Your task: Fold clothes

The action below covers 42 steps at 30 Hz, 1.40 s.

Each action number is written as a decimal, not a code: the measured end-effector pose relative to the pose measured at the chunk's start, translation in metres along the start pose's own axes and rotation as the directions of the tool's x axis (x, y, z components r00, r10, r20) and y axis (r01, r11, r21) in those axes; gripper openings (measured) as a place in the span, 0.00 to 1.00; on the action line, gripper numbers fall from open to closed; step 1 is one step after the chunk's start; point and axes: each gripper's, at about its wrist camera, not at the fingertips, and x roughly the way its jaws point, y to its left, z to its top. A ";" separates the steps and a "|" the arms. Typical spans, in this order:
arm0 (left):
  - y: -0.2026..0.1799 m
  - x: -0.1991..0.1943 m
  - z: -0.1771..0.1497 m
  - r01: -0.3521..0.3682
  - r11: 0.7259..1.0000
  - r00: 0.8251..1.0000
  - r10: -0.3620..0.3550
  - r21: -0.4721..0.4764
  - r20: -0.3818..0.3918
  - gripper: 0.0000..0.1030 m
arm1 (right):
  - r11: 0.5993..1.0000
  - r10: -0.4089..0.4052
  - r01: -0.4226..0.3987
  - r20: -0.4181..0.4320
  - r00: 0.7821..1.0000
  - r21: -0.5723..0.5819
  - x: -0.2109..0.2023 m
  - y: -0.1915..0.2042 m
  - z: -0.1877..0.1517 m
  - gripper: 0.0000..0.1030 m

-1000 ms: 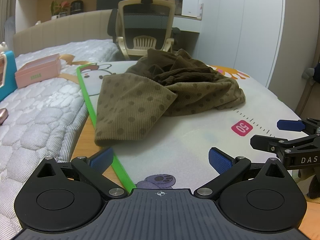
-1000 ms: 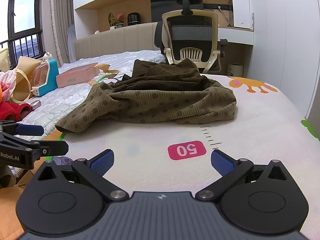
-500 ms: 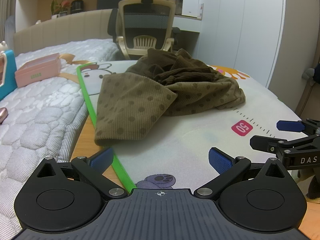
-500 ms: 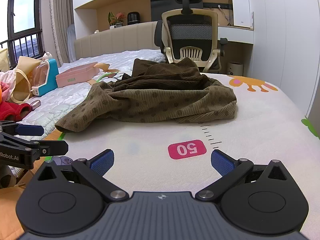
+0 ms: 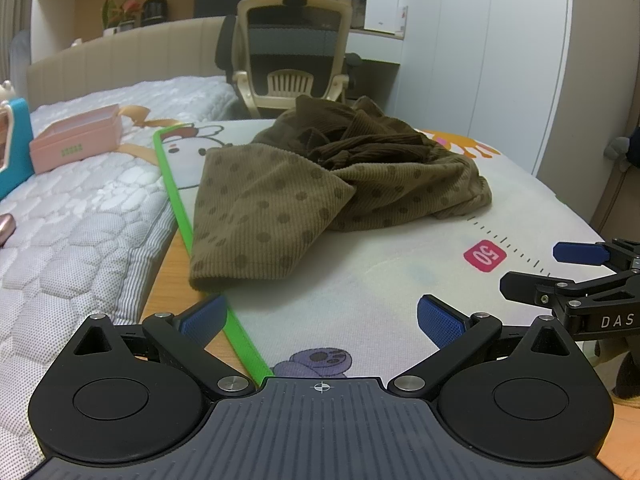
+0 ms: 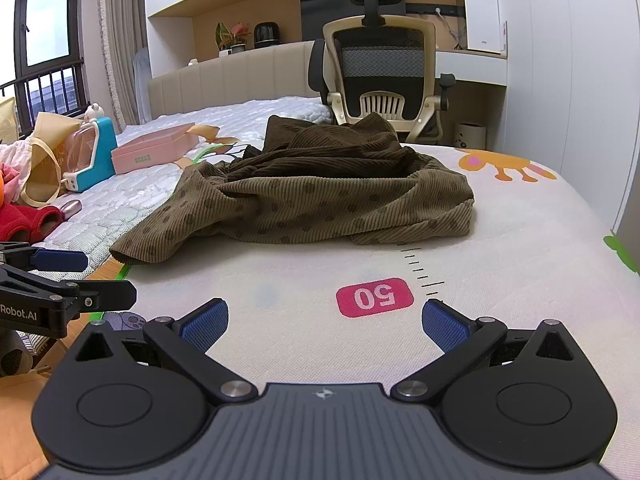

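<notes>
A crumpled brown corduroy garment with darker dots (image 5: 320, 188) (image 6: 320, 196) lies in a heap on the white play mat (image 5: 360, 292) (image 6: 500, 264). One sleeve reaches toward the mat's green edge (image 5: 176, 204). My left gripper (image 5: 320, 316) is open and empty, a short way in front of that sleeve's cuff. My right gripper (image 6: 324, 320) is open too, over the mat near the pink "50" mark (image 6: 375, 297), well short of the garment. Each gripper shows at the side of the other's view: the right gripper (image 5: 568, 272), the left gripper (image 6: 60, 280).
A quilted white mattress (image 5: 72, 216) lies left of the mat, with a pink box (image 5: 76, 144) (image 6: 154, 152), a blue toy (image 6: 90, 152) and red slippers (image 6: 28, 224) on it. An office chair (image 6: 380, 76) stands behind the mat. White cupboard doors (image 5: 500, 60) rise at right.
Almost nothing has changed: both grippers stay open and the garment lies as before. The left view has drifted very slightly.
</notes>
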 end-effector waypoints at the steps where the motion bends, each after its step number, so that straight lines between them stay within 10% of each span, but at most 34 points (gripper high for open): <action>1: 0.000 0.000 0.000 0.000 1.000 1.000 0.000 0.000 -0.001 1.00 | 1.000 0.000 0.000 0.000 1.000 0.000 0.000 0.000 0.000 1.00; 25: 0.002 0.002 0.001 0.000 1.000 1.000 0.000 0.003 -0.011 1.00 | 1.000 0.017 -0.017 -0.013 1.000 0.002 0.002 -0.002 0.002 1.00; 42: 0.049 0.113 0.145 0.076 0.995 0.994 -0.081 -0.071 -0.068 1.00 | 0.958 0.087 -0.056 -0.099 0.991 0.280 0.165 -0.109 0.110 1.00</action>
